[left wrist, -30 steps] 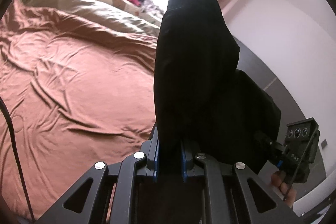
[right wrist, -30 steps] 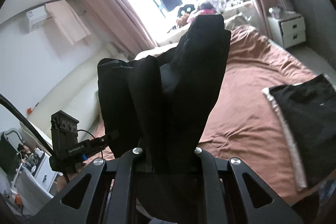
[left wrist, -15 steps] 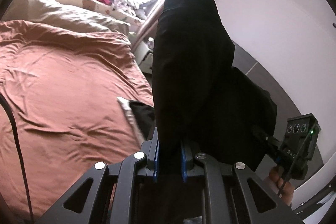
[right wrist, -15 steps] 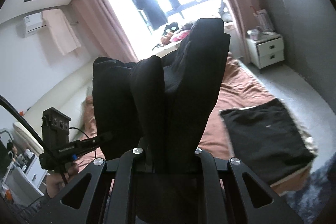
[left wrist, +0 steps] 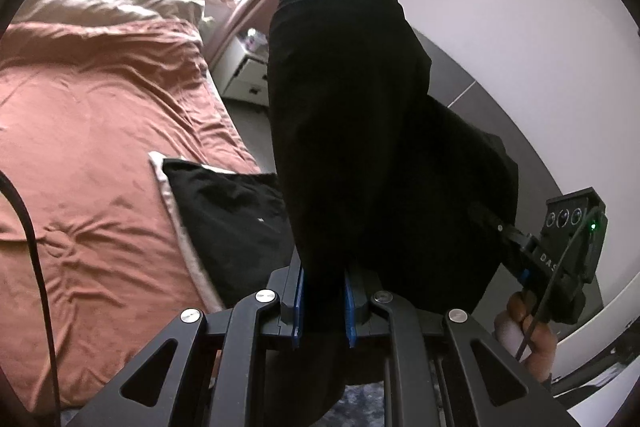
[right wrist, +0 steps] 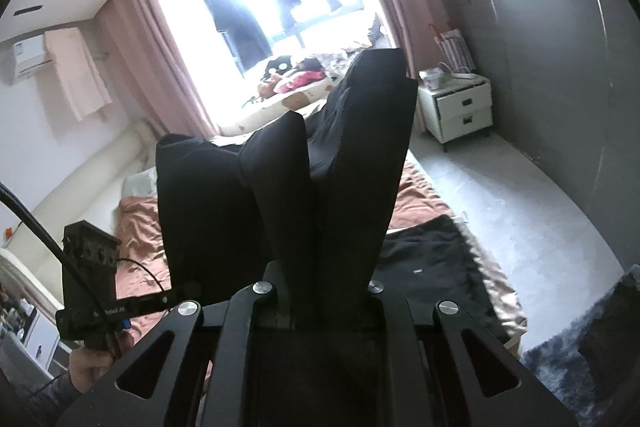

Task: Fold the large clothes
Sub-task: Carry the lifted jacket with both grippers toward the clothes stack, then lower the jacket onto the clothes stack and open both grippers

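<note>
Both grippers, left gripper (left wrist: 322,301) and right gripper (right wrist: 320,291), have their fingers clamped on 1 black garment (left wrist: 352,115), held up over the bed (left wrist: 100,131) edge.

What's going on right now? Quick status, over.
Both grippers, left and right, shut on black garment, held up. Folded black pile on bed. Nothing blocking.

My black garment (left wrist: 352,131) stands up in front of both cameras and hides the middle of the room. It covers my right fingertips completely. On the bed (left wrist: 100,131), part of the folded black cloth (left wrist: 232,223) disappears behind it. The toys on the sill (right wrist: 292,75) are too small and glare-washed to tell apart.
</note>
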`<action>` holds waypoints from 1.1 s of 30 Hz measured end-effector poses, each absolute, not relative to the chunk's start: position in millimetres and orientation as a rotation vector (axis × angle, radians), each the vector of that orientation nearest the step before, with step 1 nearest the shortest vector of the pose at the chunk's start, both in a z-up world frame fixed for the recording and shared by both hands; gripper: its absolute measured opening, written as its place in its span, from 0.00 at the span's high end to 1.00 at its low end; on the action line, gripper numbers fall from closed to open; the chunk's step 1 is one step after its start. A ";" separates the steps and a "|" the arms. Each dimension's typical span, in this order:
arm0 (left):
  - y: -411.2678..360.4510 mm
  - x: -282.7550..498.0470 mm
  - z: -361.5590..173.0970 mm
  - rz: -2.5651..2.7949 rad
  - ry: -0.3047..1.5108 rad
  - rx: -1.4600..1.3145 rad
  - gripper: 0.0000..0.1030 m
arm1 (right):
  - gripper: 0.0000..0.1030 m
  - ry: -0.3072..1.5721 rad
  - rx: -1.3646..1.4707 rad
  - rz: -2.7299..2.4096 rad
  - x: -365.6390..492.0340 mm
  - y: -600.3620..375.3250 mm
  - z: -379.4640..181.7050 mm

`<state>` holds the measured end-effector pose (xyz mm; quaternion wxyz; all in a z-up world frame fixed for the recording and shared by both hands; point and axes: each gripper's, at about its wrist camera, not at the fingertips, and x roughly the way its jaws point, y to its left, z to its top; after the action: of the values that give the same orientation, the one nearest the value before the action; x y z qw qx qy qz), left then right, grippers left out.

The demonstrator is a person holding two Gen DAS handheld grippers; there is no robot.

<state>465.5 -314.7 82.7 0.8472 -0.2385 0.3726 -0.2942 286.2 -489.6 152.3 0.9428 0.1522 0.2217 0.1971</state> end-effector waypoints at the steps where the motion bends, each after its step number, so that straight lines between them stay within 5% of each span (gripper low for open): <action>1: -318.3 470.7 79.6 -0.620 0.796 -0.507 0.84 | 0.90 0.459 0.316 0.398 291.1 -488.2 149.0; 21: -362.2 608.2 -12.3 -0.543 1.006 -0.475 0.84 | 0.86 0.732 0.398 0.228 421.1 -449.3 95.6; 24: -362.8 632.3 -36.7 -0.523 1.073 -0.471 0.83 | 0.73 0.811 0.422 0.152 441.7 -438.3 83.6; 26: -360.9 641.5 -52.0 -0.488 1.100 -0.467 0.82 | 0.37 0.847 0.422 0.111 451.9 -429.3 80.2; 28: -360.3 648.3 -67.6 -0.459 1.127 -0.452 0.81 | 0.23 0.844 0.397 0.056 452.3 -425.0 85.4; 33: -355.5 653.5 -79.7 -0.476 1.141 -0.472 0.74 | 0.23 0.824 0.430 0.007 409.6 -425.4 105.4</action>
<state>653.5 -355.5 -79.7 0.7890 -0.2192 0.5298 -0.2209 409.6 -425.4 105.4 0.8940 0.2074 0.3971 0.0032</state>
